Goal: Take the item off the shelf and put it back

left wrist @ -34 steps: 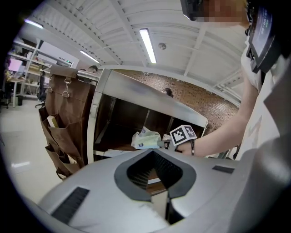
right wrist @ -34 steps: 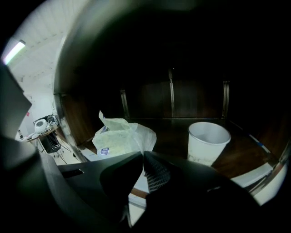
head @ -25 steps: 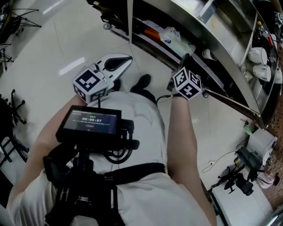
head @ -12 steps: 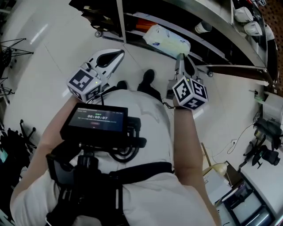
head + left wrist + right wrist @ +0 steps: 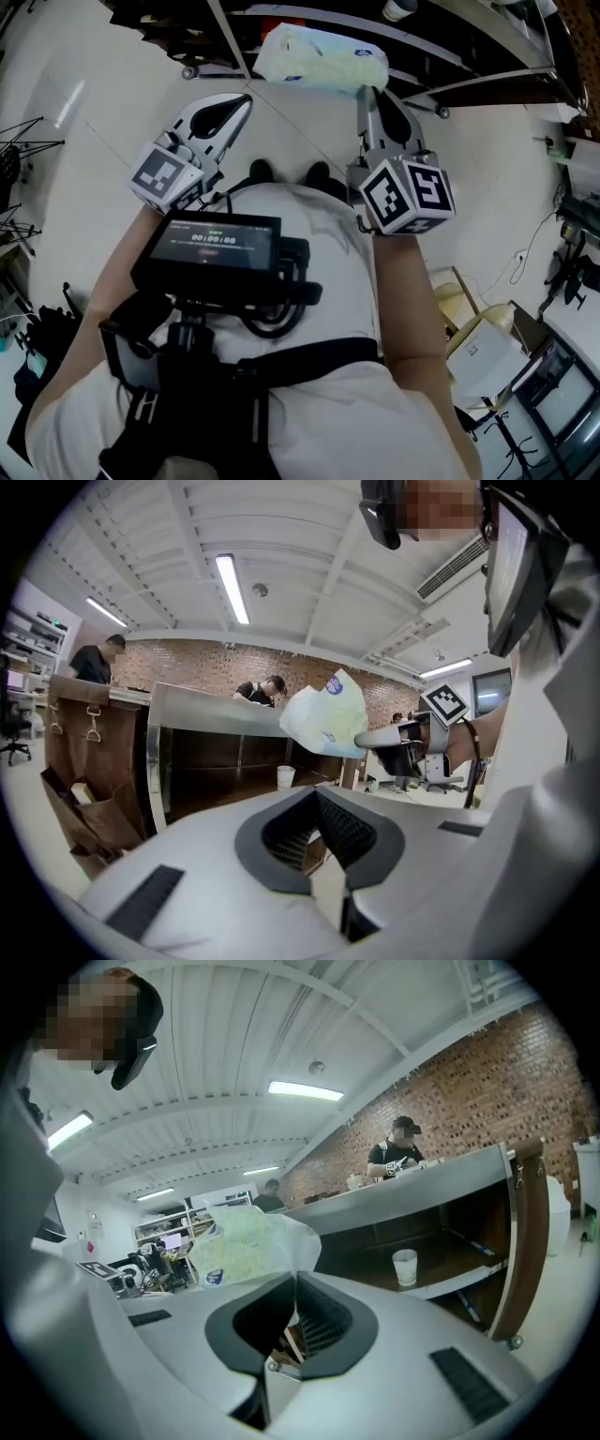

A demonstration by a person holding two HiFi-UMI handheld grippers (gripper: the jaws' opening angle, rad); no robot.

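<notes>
The item is a soft white and pale-green plastic pack [image 5: 319, 61]. It hangs in the air in front of the dark metal-edged shelf [image 5: 487, 80]. My right gripper [image 5: 366, 94] is shut on the pack's right edge. In the right gripper view the pack [image 5: 248, 1246] bulges up and left from the closed jaw tips of the right gripper [image 5: 295, 1277]. My left gripper [image 5: 239, 101] is to the left of the pack, apart from it, jaws together with nothing between them. The left gripper view shows the pack [image 5: 326, 716] beyond the left gripper [image 5: 317, 791].
A white paper cup [image 5: 405, 1267] stands on a lower shelf board [image 5: 450, 1279]. Brown paper bags [image 5: 89, 799] hang on a rack at the left. A cardboard box [image 5: 478, 352] and equipment sit on the floor at the right. People stand behind the long counter [image 5: 412, 1194].
The pack lay on the low shelf a second ago; it now hangs clear of the shelf in my right gripper. Both grippers have risen, the right one more.
</notes>
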